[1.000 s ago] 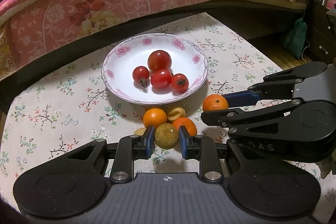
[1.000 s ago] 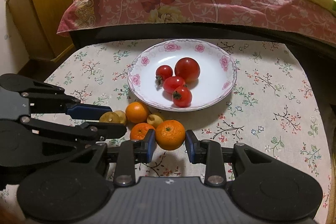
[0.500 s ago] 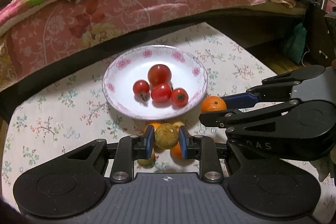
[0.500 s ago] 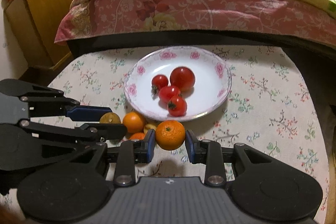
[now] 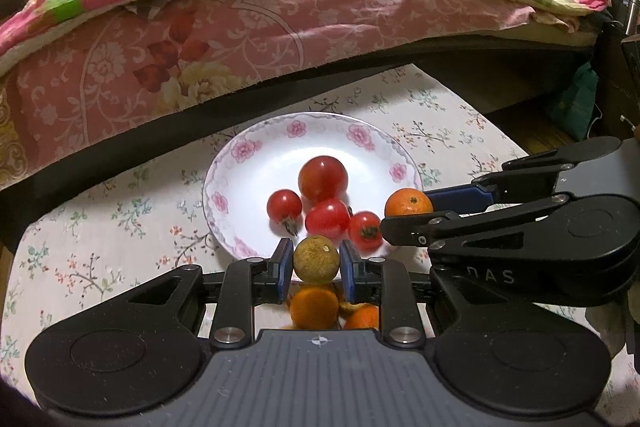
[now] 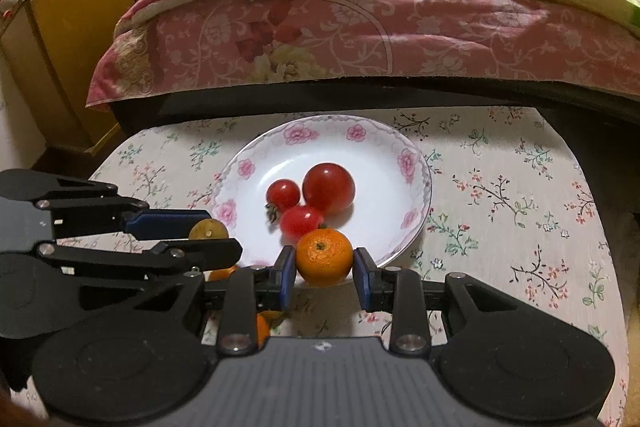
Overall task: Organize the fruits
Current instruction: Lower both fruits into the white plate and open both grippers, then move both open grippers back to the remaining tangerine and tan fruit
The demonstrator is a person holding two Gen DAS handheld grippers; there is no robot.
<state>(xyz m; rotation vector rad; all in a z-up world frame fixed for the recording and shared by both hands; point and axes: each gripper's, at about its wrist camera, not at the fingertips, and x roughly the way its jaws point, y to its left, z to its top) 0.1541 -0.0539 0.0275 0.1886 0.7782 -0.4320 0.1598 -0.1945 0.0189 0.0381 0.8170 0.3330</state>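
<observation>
Fruit gathers around a white plate (image 5: 248, 163) with pink flowers on its rim, set on a floral tablecloth (image 5: 100, 227) beside a bed with a pink patterned quilt (image 5: 240, 27). The plate holds four red tomatoes: one large tomato (image 5: 323, 178) at the centre, with three smaller tomatoes (image 5: 327, 219) clustered at its 6 to 8 o'clock side. In the left wrist view, the left gripper (image 5: 315, 262) has its blue pads closed on a brownish-green round fruit (image 5: 315, 258), held at the plate's 6 o'clock edge. Below it, on the cloth, lie more oranges (image 5: 314, 308) (partly hidden by the gripper body). In the right wrist view, the right gripper (image 6: 324, 269) clasps a tangerine (image 6: 324, 257) between its pads, also at the plate's 6 o'clock rim, in front of the tomatoes. Both grippers sit side by side, the left one reaching in at 9 o'clock in the right view.
</observation>
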